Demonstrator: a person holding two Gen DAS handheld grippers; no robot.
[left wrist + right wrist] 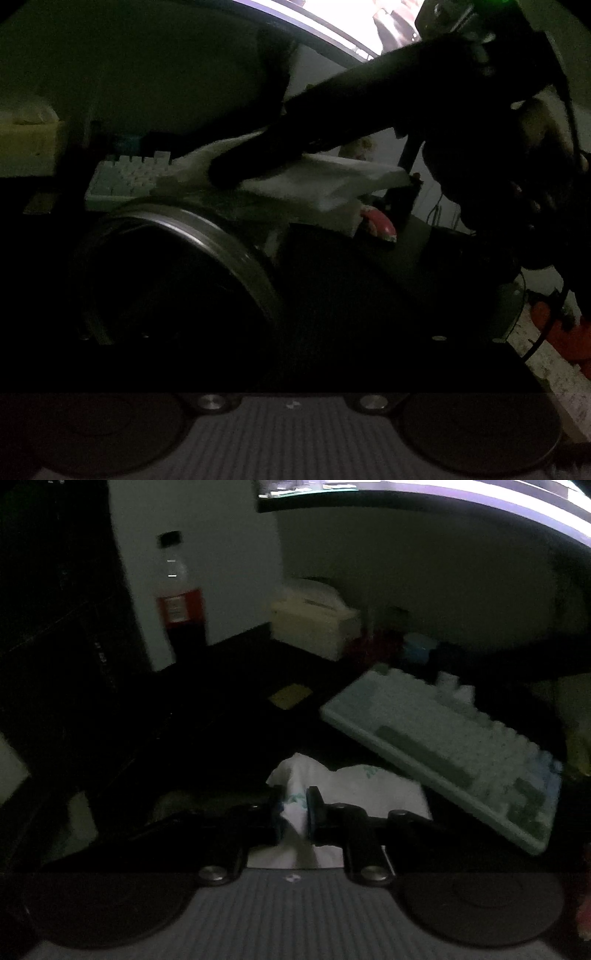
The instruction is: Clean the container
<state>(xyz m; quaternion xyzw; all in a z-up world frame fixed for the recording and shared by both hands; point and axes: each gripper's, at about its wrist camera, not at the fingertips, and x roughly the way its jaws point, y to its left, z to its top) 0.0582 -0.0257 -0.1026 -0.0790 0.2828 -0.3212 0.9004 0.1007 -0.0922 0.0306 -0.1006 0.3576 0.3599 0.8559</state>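
The scene is very dim. In the left wrist view a round metal container [177,273] fills the lower left, tipped so its dark mouth faces the camera, its bright rim curving across the middle. The left tool is lost in shadow around it, so whether it is open or has hold of the container I cannot tell. Above the rim, the right tool [229,177] reaches in from the upper right as a black silhouette, its tip pressed into a white tissue [325,184] that lies over the container's top edge. The right wrist view shows this tool [293,808] more plainly: its two fingers [314,812] (blue-padded, as far as the light allows) are drawn close with a fold of the tissue [354,786] pinched between them, the rest of the sheet spreading out beyond and to the right. On the dark surface [207,716] behind sit a pale keyboard [443,753], lying at an angle just beyond the tissue, a yellow note [290,697], a cream box [314,624] and a dark drink bottle [179,602] with a red label, standing upright against the wall.
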